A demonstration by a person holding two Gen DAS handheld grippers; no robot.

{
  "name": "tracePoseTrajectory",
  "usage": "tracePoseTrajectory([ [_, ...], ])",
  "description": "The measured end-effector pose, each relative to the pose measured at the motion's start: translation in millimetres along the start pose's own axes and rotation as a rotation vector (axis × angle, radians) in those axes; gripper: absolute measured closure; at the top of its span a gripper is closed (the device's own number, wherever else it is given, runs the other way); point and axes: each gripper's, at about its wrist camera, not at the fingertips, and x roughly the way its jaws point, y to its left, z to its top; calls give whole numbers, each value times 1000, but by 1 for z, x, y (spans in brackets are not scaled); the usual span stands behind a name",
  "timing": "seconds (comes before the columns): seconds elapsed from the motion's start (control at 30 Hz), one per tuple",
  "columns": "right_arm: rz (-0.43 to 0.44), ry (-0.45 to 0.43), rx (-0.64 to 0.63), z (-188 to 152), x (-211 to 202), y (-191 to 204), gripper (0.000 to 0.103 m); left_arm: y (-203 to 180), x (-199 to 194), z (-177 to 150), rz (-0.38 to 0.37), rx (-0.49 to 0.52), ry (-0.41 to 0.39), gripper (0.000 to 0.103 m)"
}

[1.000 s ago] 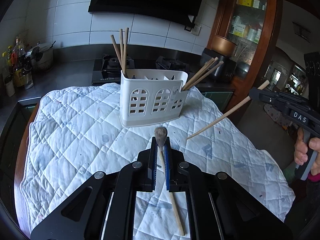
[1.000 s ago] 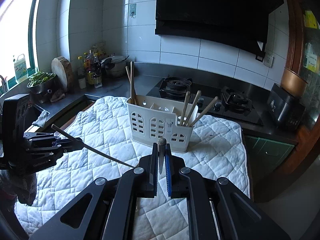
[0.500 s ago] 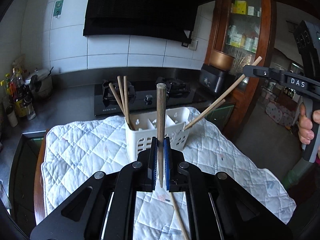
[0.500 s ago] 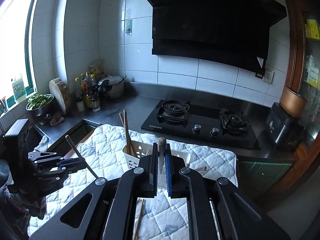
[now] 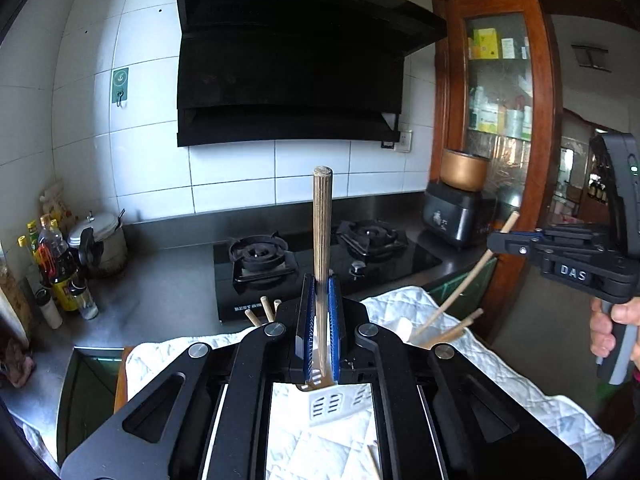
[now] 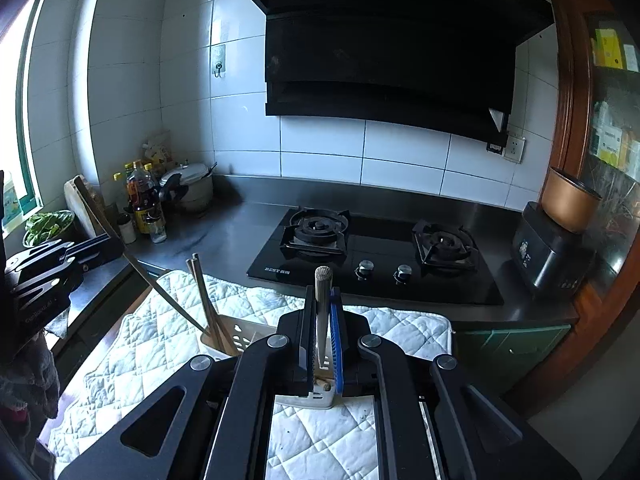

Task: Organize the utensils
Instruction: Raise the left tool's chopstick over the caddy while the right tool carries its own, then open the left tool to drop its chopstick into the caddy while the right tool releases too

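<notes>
In the left wrist view my left gripper (image 5: 320,282) is shut on a wooden chopstick (image 5: 322,220) that stands upright between its blue pads. Below it, the white slotted utensil holder (image 5: 332,404) is mostly hidden, with chopstick ends (image 5: 264,310) poking out on its left side. At the right, my right gripper (image 5: 496,240) is shut on a slanted chopstick (image 5: 464,280) above the holder. In the right wrist view my right gripper (image 6: 323,294) pinches its chopstick (image 6: 322,280). The left gripper (image 6: 110,245) holds a chopstick (image 6: 160,288) angled toward the holder (image 6: 240,334).
The holder stands on a white quilted cloth (image 6: 152,352) over a table. Behind are a black gas hob (image 6: 372,260), a range hood (image 5: 288,60), bottles (image 6: 144,204) and a pot (image 6: 192,188) on the left counter, and a rice cooker (image 6: 552,248) by a wooden cabinet (image 5: 500,88).
Both grippers have risen with their chopsticks and moved toward the holder. The holder has slid from mid-frame to beneath the grippers, and the left chopstick now stands upright.
</notes>
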Motion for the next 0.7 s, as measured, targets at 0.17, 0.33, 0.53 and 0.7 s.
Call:
tracePoseTrajectory([
  [0.17,-9,30,1,-7,21,-5,96,4,29,-8,49,8,26,98],
  [0.33,-10,65,4,-16,39,-6,96,18,49,-23,49,-33,73,98],
  [0.53,-16,107,-4,-29,59,-2,96,28,67,-40,39,-55,124,98],
  [0.7,-17,131,9,-37,69,-5,96,30,74,-48,22,-60,148,97],
])
